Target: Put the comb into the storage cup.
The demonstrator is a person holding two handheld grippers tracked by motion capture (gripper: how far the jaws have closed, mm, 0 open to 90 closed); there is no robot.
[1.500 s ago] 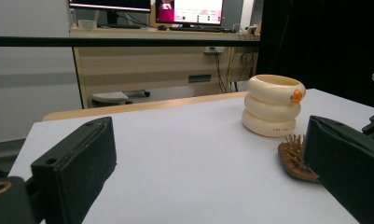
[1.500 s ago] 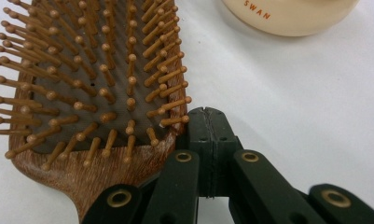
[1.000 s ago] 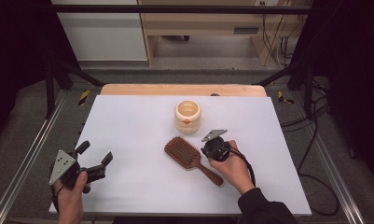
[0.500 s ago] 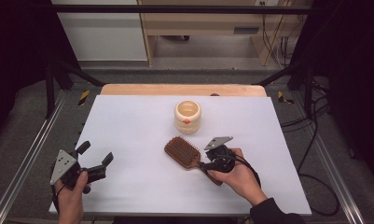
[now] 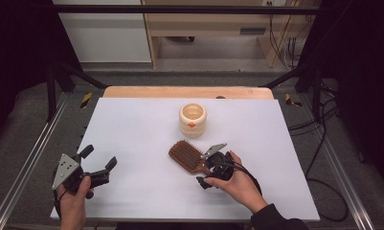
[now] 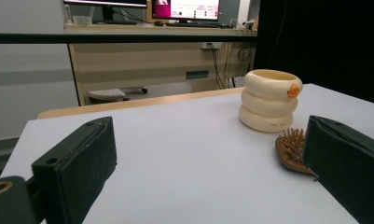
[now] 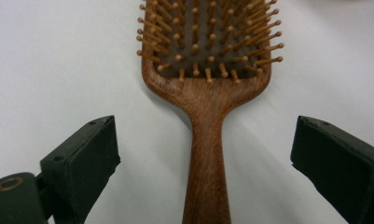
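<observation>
A brown wooden paddle hairbrush (image 5: 187,155) lies bristles up in the middle of the white table, its handle (image 7: 207,154) pointing toward the near right. My right gripper (image 5: 207,171) is open and hovers over that handle. In the right gripper view the right gripper (image 7: 205,135) has one black jaw on each side of the handle, clear of the wood. A cream ringed cup (image 5: 193,120) with an orange mark stands just behind the brush. My left gripper (image 5: 99,157) is open near the front left with nothing in it, aimed at the cup (image 6: 267,100) and the brush head (image 6: 292,149).
The white table surface (image 5: 132,129) has a wooden strip (image 5: 187,91) along its far edge. Metal frame rails (image 5: 27,163) run along both sides. Cables (image 5: 319,143) trail on the floor at the right.
My right gripper has drawn back along the brush, from beside the head to over the handle, and turned to straddle it. The left gripper has stayed in place.
</observation>
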